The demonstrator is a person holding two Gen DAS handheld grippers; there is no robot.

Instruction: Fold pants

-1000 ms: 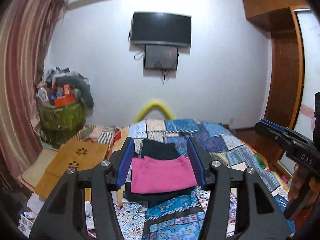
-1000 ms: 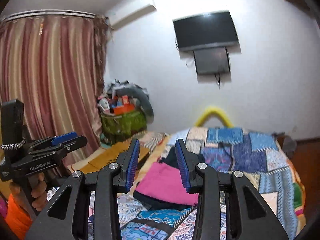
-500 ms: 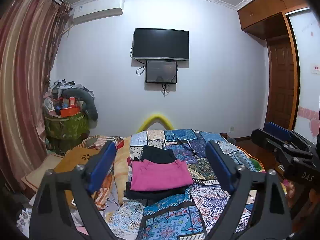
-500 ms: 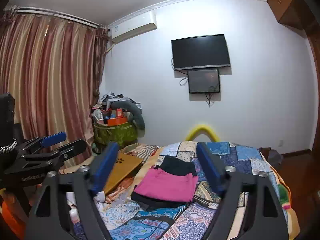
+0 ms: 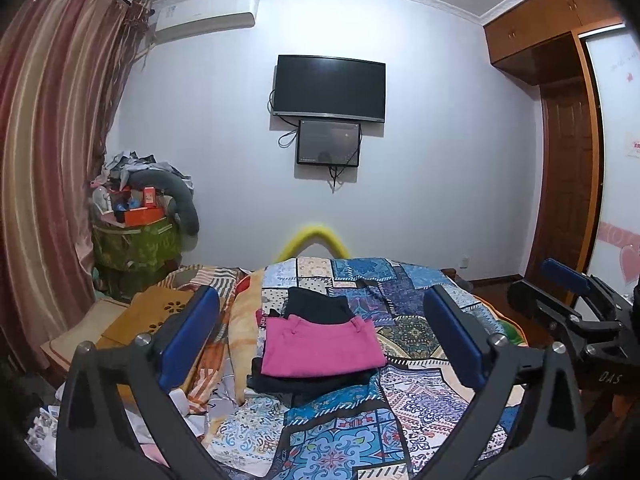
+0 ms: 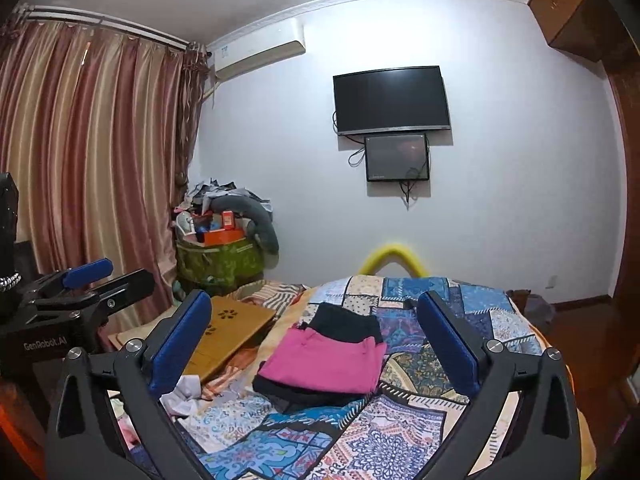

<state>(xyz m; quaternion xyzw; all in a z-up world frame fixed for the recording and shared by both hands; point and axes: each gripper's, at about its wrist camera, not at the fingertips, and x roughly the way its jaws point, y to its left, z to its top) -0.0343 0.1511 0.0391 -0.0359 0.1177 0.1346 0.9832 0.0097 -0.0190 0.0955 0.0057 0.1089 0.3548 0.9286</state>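
Note:
Folded pink pants [image 5: 320, 347] lie on top of folded dark garments [image 5: 316, 307] on a patchwork bedspread [image 5: 404, 312]; the stack also shows in the right wrist view [image 6: 326, 362]. My left gripper [image 5: 320, 338] is open wide and empty, held above and short of the stack. My right gripper [image 6: 314, 344] is also open wide and empty, at a similar distance. Each gripper shows at the edge of the other's view: the right one [image 5: 576, 312], the left one [image 6: 86, 292].
A wooden lap desk [image 5: 156, 312] and striped bedding lie left of the stack. A green bin piled with clutter [image 5: 136, 236] stands by the curtain. A TV [image 5: 329, 88] hangs on the far wall. A wooden wardrobe [image 5: 568, 160] is on the right.
Both grippers opened from nearly shut to wide open and pulled back and upward, away from the folded stack. The stack has not moved.

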